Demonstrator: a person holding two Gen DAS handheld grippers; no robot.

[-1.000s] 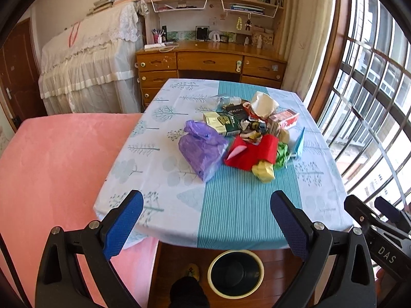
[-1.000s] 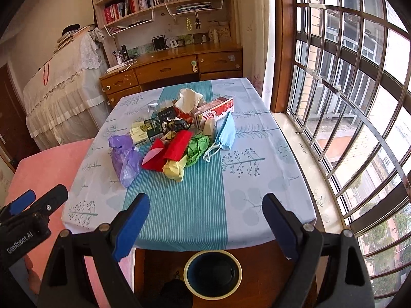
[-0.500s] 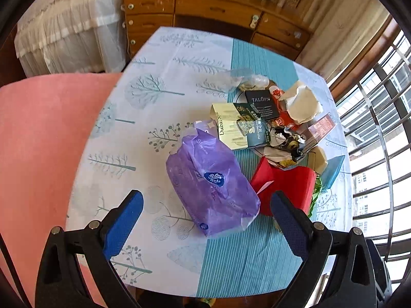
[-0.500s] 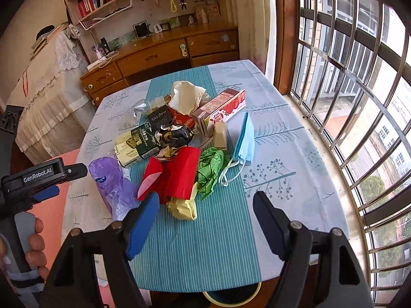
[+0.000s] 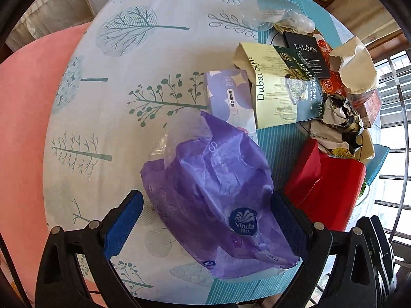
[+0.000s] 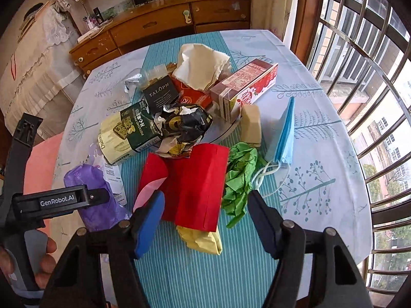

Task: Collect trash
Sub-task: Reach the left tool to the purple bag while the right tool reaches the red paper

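Observation:
A pile of trash lies on the table. A crumpled purple Vinda plastic bag (image 5: 215, 195) lies between the open fingers of my left gripper (image 5: 205, 218), which is low over it; it also shows in the right wrist view (image 6: 97, 195). My right gripper (image 6: 205, 220) is open above a red paper envelope (image 6: 195, 184) and a yellow wrapper (image 6: 203, 238). Green crumpled paper (image 6: 239, 174), a blue face mask (image 6: 285, 138), a Dubai chocolate box (image 5: 280, 87), a red milk carton (image 6: 246, 84) and crumpled black foil (image 6: 185, 123) lie around.
The table has a tree-print cloth (image 5: 110, 97) with a teal striped middle (image 6: 185, 277). A pink chair or sofa (image 5: 20, 128) is at the left. A wooden desk (image 6: 159, 25) stands behind, barred windows (image 6: 372, 51) at the right.
Both grippers have moved forward and down over the table. The left one now straddles the purple bag; the right one is close over the red envelope. The bin below has left view.

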